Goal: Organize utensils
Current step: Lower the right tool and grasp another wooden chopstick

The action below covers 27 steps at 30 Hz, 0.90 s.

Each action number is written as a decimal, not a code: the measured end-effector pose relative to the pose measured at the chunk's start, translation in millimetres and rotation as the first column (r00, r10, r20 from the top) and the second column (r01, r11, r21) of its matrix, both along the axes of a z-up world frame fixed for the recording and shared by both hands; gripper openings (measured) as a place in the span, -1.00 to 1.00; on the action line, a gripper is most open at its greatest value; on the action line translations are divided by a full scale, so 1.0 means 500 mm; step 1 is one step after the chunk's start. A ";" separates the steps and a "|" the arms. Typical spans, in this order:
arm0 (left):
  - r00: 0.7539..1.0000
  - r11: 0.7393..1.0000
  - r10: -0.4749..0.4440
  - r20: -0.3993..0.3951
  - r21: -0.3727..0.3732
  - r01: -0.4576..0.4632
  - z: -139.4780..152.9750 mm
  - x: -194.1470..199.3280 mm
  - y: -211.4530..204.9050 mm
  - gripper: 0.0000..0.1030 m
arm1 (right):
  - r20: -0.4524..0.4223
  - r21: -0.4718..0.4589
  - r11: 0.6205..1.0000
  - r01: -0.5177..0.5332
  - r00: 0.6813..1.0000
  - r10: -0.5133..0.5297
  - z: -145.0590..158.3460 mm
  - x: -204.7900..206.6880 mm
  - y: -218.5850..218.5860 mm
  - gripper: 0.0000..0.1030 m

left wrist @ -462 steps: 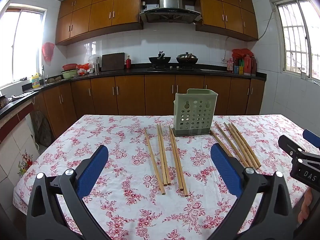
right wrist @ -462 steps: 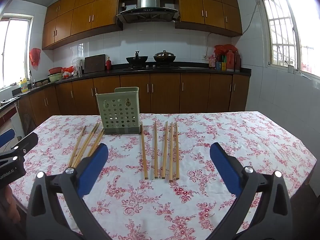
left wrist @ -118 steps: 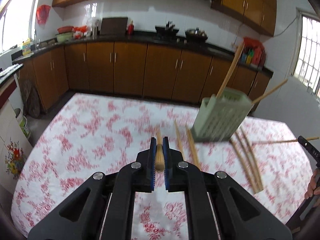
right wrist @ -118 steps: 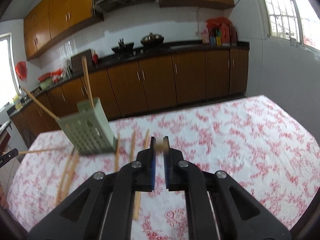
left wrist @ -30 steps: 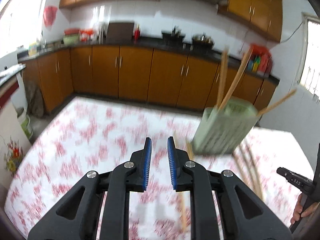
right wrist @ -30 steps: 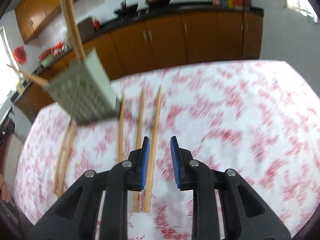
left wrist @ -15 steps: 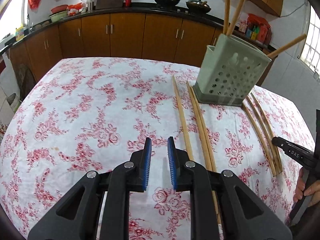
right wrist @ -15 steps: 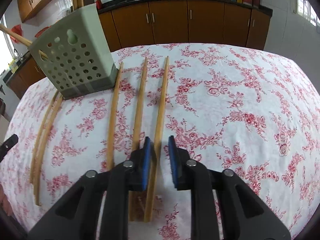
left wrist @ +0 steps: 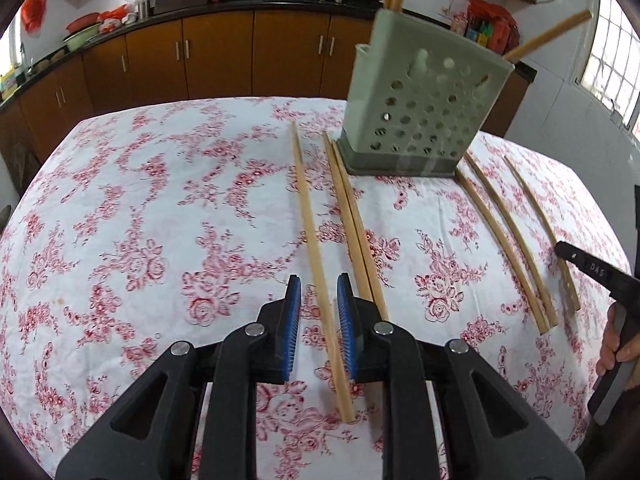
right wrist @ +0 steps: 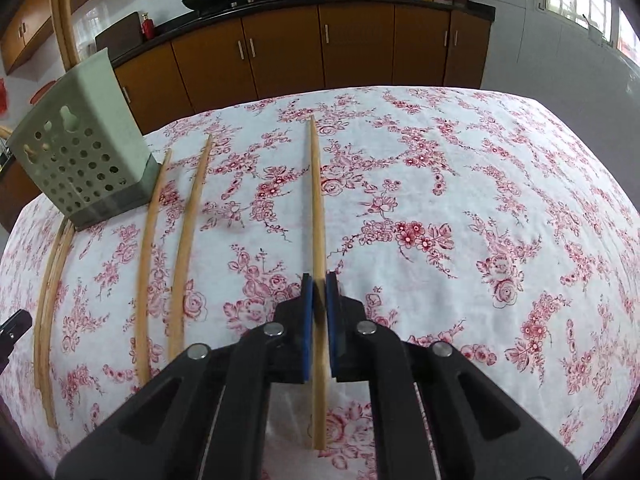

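left hand-held gripper [left wrist: 318, 294]: jaws slightly apart, straddling a chopstick [left wrist: 310, 220] on the tabletop [left wrist: 160, 200]; pads look clear of it
right hand-held gripper [right wrist: 319, 294]: just closed, clamped on another chopstick [right wrist: 317, 200]
holder [left wrist: 424, 108]: near far edge

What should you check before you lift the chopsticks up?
1. Right gripper has just closed and is shut on its chopstick: ok.
2. Left gripper pads pressing the leftmost chopstick: not ok, the jaws straddle it with gaps.
3. Left jaws around one stick only, the pair of chopsticks outside: ok.
4. Green holder standing upright on the tablecloth: ok.
5. Room left in the holder: cannot tell, its inside is hidden.
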State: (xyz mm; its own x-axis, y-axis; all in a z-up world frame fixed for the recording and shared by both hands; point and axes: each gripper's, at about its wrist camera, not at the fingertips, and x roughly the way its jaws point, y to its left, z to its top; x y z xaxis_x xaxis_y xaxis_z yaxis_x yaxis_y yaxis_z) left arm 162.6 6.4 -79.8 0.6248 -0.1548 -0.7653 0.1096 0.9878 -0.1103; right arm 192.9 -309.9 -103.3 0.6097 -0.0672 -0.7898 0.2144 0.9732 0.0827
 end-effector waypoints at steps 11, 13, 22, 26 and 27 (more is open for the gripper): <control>0.998 0.995 0.065 -0.017 0.078 -0.064 -0.020 0.034 0.013 -0.85 | 0.004 0.014 0.998 -0.065 0.998 0.065 0.001 -0.003 0.031 -0.85; 0.995 0.993 0.097 -0.019 0.075 -0.095 -0.019 0.041 0.038 -0.85 | 0.007 0.018 0.996 -0.084 0.996 0.084 0.001 -0.006 0.040 -0.85; 0.994 0.991 0.108 -0.001 0.081 -0.108 -0.021 0.049 0.085 -0.84 | 0.022 -0.013 0.995 -0.100 0.995 0.100 0.002 -0.012 0.062 -0.85; 0.994 0.991 0.105 0.004 0.088 -0.105 -0.023 0.049 0.081 -0.82 | 0.028 -0.018 0.995 -0.100 0.995 0.100 -0.005 -0.014 0.074 -0.85; 0.994 0.991 0.105 0.003 0.079 -0.105 -0.024 0.051 0.080 -0.82 | 0.028 -0.015 0.995 -0.100 0.995 0.100 -0.005 -0.015 0.075 -0.85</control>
